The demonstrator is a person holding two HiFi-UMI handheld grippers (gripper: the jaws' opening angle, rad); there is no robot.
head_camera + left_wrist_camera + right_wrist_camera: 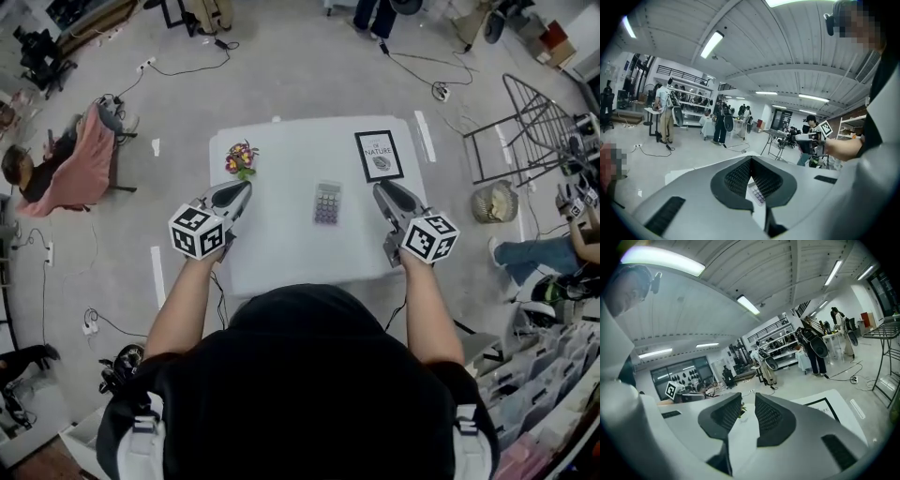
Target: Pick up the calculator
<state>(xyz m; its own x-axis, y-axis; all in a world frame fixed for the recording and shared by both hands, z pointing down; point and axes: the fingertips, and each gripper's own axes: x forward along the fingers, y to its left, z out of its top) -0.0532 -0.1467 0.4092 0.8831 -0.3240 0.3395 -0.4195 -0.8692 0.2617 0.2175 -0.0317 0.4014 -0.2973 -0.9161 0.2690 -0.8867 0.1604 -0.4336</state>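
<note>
The calculator point(326, 202) lies flat, keys up, near the middle of the white table point(281, 262), untouched. It sits between the two grippers and apart from each.

The left gripper point(236, 194) is over the table's left part. Its jaw tips meet and nothing is gripped. In the left gripper view the calculator's keys show through the gap behind the tips. The right gripper point(386, 197) is over the table's right part. Its jaws are parted with only bare table between them, so it is released and empty.

Step in hand: approach. No grasp is made yet.

Next move, by judgement:
- Bring the parted right gripper across to the calculator.
- Lower it so the jaws straddle the thin body across its short width.
- Clench, then lift.

The low, flat case offers little edge to grip, so one jaw may need to slide under a side.

Surface: a small bunch of flowers point(241, 158) is near the far left corner. A framed print point(379, 156) lies near the far right corner.

Room: a grey floor point(309, 66) with loose cables, a folding wire rack point(530, 131) at right, and a seated person point(37, 173) at left.
</note>
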